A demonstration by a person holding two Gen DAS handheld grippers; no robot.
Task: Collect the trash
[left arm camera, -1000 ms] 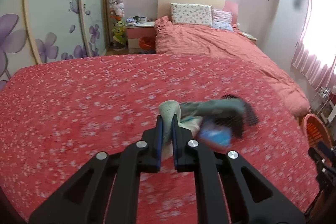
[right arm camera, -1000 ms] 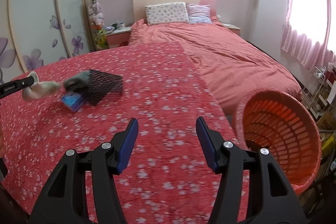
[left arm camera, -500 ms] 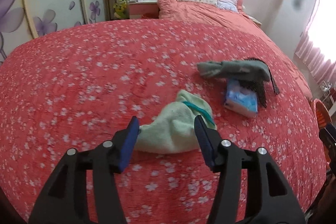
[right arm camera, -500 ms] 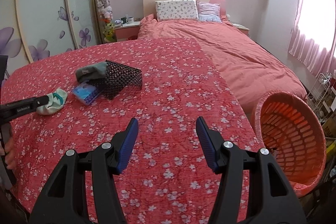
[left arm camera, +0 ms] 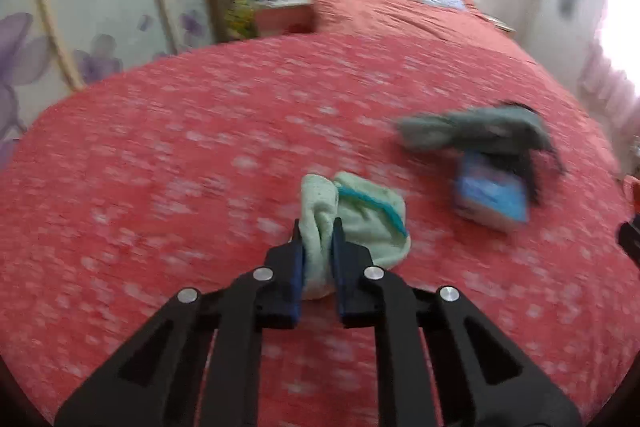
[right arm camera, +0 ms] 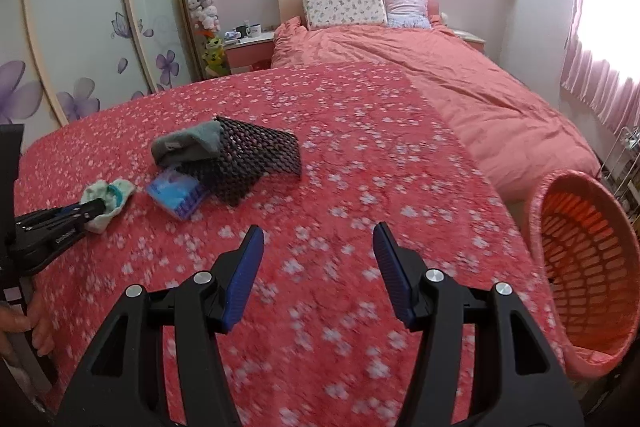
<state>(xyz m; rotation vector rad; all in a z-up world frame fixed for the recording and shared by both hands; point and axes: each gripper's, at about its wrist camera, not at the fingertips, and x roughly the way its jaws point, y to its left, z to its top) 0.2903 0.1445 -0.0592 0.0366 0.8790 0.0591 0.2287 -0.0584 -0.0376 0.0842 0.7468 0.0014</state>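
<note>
- The pale green sock (left arm camera: 360,223), with a teal stripe near its cuff, lies bunched on the red flowered bedspread (left arm camera: 200,147) toward the near left part of it.
- The left hand-held gripper (left arm camera: 317,239) is clamped on one fold of that sock; its jaws have just been closing, and the cloth sits pinched between the blue pads while the rest of the sock spreads out to the right.
- In the right wrist view the same left hand-held gripper (right arm camera: 94,209) reaches in from the left edge with the sock (right arm camera: 110,197) at its tip.
- Near the sock, to its right, lies a blue packet (right arm camera: 176,193), partly under a black mesh piece (right arm camera: 256,159).
- A grey sock (right arm camera: 188,147) rests against the mesh piece's left end.
- The right hand-held gripper (right arm camera: 318,267) hovers over bare bedspread with its jaws apart and nothing between them.
- An orange slatted basket (right arm camera: 584,267) stands off the bedspread's right edge, tilted with its mouth toward the camera.
- Behind, a second bed (right arm camera: 420,67) with two pillows (right arm camera: 344,5) stands against the wall.
</note>
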